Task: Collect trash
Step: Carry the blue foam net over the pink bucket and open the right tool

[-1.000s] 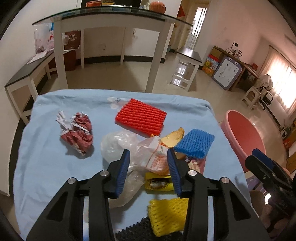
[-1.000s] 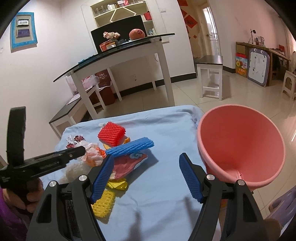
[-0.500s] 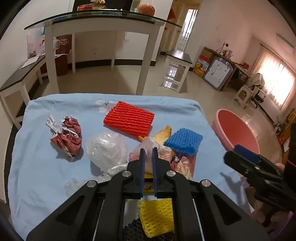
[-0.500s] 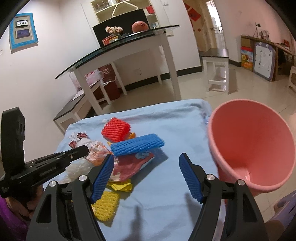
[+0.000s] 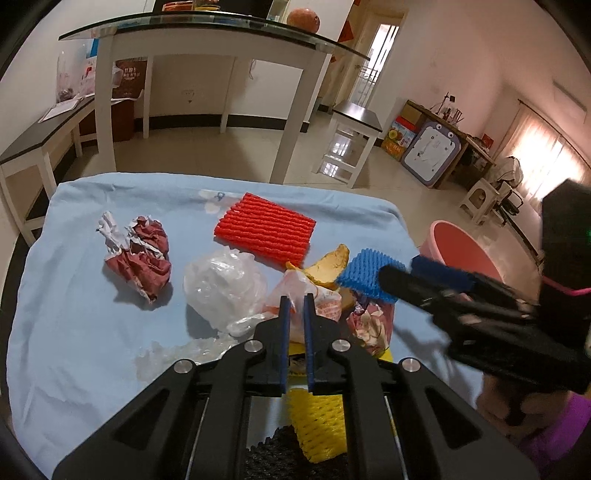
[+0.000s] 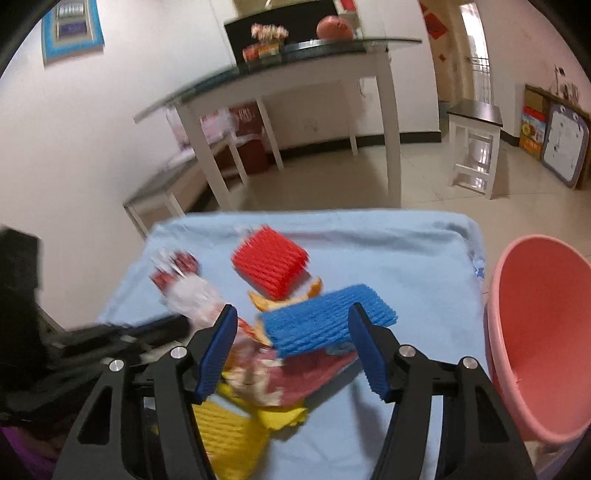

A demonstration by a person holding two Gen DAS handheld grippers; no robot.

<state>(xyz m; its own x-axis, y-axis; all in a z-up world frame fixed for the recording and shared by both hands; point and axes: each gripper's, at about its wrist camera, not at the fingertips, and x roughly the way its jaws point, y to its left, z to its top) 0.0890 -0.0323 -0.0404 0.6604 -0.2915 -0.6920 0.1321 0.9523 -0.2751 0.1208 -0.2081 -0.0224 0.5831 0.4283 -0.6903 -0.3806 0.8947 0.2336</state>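
Trash lies on a table under a light blue cloth [image 5: 74,258]. My left gripper [image 5: 295,301] is shut on a clear plastic bag with orange print [image 5: 314,295] in the middle of the pile. My right gripper [image 6: 291,325] is open, its jaws standing either side of a blue foam net [image 6: 325,321], which also shows in the left wrist view [image 5: 365,273]. Around it lie a red foam net [image 5: 264,229], a yellow foam net [image 5: 317,421], crumpled red paper [image 5: 142,251], a clear crumpled bag [image 5: 221,284] and a fruit peel [image 5: 328,266].
A pink basin [image 6: 543,332] stands off the table's right edge. A black foam net [image 5: 273,458] lies at the near edge. A white table with a glass top [image 5: 207,33], a bench and a stool stand on the floor beyond.
My left gripper closed on the printed plastic bag and has lifted back slightly. My right gripper swung left from the basin to over the blue foam net.
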